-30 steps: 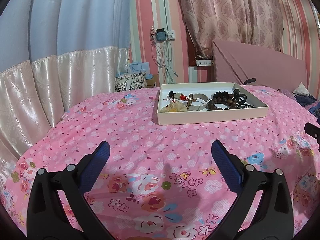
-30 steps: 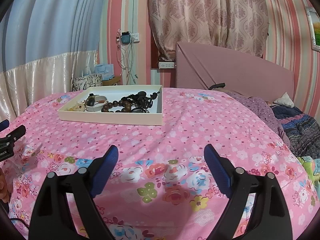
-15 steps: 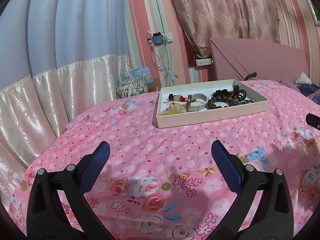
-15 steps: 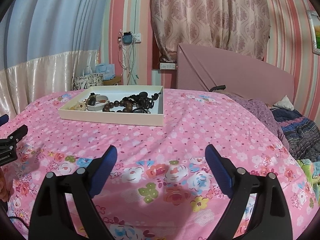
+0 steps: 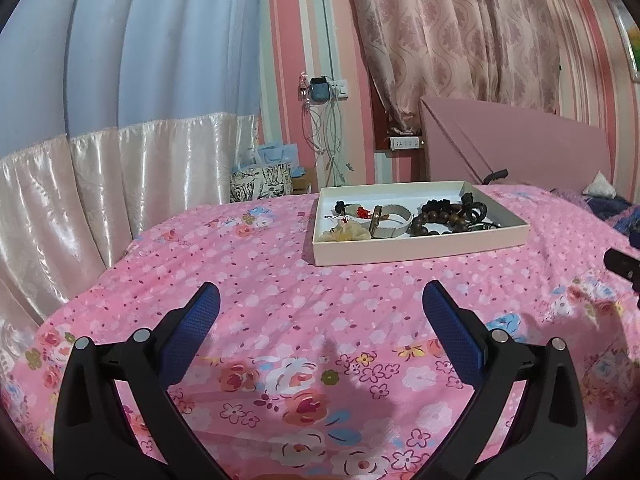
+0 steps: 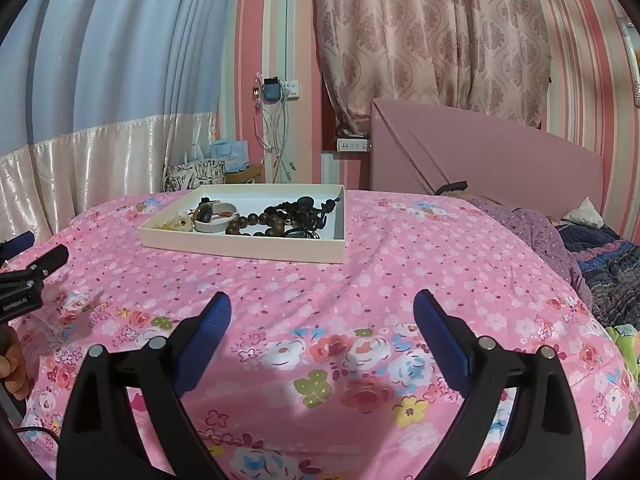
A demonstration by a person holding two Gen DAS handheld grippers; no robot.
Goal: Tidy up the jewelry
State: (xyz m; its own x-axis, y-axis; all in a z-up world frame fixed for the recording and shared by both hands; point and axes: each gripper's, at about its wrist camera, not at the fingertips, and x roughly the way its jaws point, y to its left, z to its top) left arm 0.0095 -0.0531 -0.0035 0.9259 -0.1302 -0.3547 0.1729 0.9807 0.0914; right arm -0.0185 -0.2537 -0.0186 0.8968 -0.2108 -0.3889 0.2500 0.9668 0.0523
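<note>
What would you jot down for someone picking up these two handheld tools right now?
Left tool: open, holding nothing, above the bedspread.
Right tool: open, holding nothing, also short of the tray.
Tray sits on the bedspread; in it a jumble: dark beads, a pale bangle, a yellowish piece, small charms.
Done: nothing sorted by the look of it.
Left: reach the tray and sort every piece.

Our left gripper (image 5: 320, 300) and right gripper (image 6: 322, 312) share one build: black plastic arms with round silver screw heads, ending in blue ribbed pads (image 5: 192, 332). White lettering marks one black body (image 6: 16, 300); bare skin of our hand (image 6: 14, 364) shows beside it.
</note>
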